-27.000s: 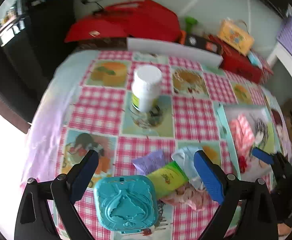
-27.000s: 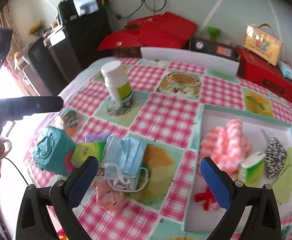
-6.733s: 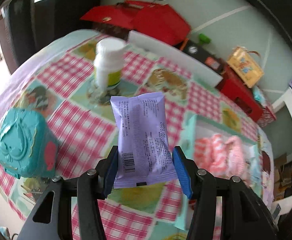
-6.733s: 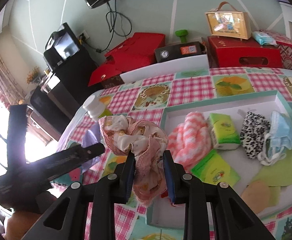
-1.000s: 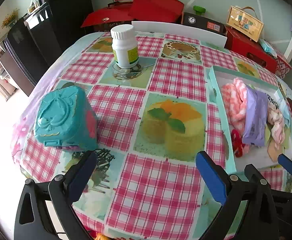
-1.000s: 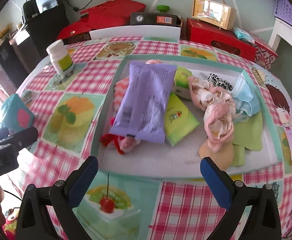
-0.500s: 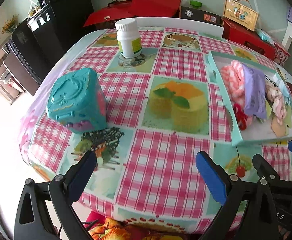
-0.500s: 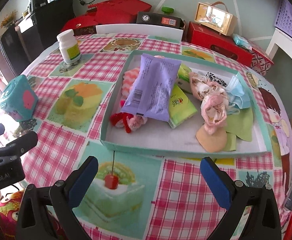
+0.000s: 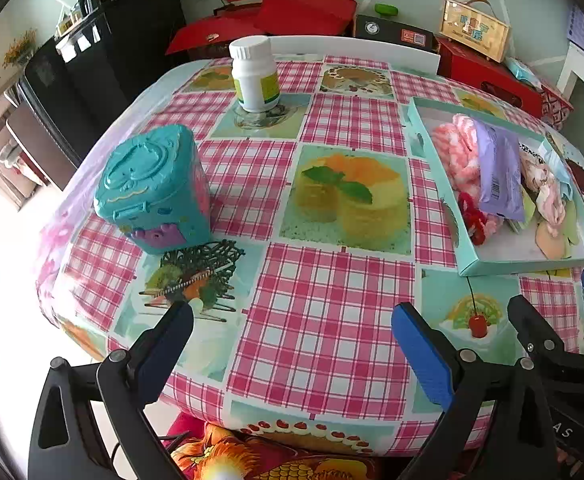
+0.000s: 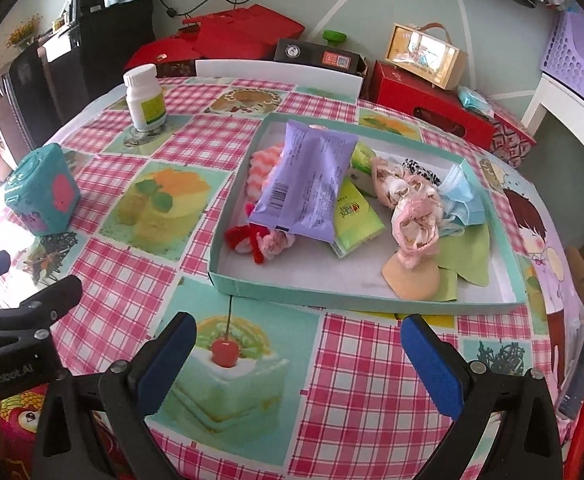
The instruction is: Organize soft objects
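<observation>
Left gripper (image 9: pixel 292 336): held wide open and empty, drawn back over the near table edge; a second ago it was seen closer in.
Right gripper (image 10: pixel 297 344): jaws spread, nothing carried; the tray has been left further off, at 12 o'clock from it.
Tray (image 10: pixel 260 292): seen at 2 o'clock in the left wrist view, on the checked tablecloth (image 9: pixel 319 320).
Soft things: all are gathered inside the tray, with the purple packet (image 10: pixel 307 184) laid over the pink knit (image 10: pixel 262 168), the green tissue pack (image 10: pixel 355 216), the crumpled pink cloth (image 10: pixel 411 216) and the blue face mask (image 10: pixel 463 196) alongside.
Left out: the teal box (image 9: pixel 152 192) at 10 o'clock and the white bottle (image 9: pixel 256 76) at 11 o'clock, both hard.
Meaning: the sorting is judged finished.
</observation>
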`<state>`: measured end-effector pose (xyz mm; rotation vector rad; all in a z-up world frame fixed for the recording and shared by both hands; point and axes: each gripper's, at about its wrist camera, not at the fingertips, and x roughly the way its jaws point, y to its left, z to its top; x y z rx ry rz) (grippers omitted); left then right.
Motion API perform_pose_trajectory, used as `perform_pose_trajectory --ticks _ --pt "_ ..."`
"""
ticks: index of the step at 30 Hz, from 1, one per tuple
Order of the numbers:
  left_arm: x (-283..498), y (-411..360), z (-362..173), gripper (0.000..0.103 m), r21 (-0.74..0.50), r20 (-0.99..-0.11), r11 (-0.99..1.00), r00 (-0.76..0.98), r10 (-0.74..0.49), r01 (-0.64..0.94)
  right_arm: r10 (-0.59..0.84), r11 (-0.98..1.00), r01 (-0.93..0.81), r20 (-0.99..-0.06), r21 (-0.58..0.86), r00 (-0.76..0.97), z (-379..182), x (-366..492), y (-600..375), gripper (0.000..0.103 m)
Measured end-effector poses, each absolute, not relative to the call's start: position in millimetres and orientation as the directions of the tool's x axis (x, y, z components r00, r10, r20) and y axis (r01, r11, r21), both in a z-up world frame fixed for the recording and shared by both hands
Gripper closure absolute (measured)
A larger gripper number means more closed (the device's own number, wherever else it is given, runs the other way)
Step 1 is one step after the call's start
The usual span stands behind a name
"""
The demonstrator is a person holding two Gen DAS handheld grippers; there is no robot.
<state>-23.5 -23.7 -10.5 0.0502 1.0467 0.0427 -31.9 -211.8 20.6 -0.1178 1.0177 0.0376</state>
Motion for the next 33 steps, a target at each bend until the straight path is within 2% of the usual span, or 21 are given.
perform_pose_trajectory --ticks 12,33 --pt "-26.9 -12.3 -9.2 0.004 0.032 -0.860 0.997 0.507 0.062 -0.068 -0.025 0.997 -0.051 -0.833 -0.064 0.552 25.0 -33.4 -219.2 0.000" --pt "-30.7 -16.2 -5.2 0.004 0.050 -0.843 0.997 0.532 0.074 -0.058 -0.030 0.999 -0.018 -0.829 -0.048 0.559 25.8 -34.6 -226.4 0.000"
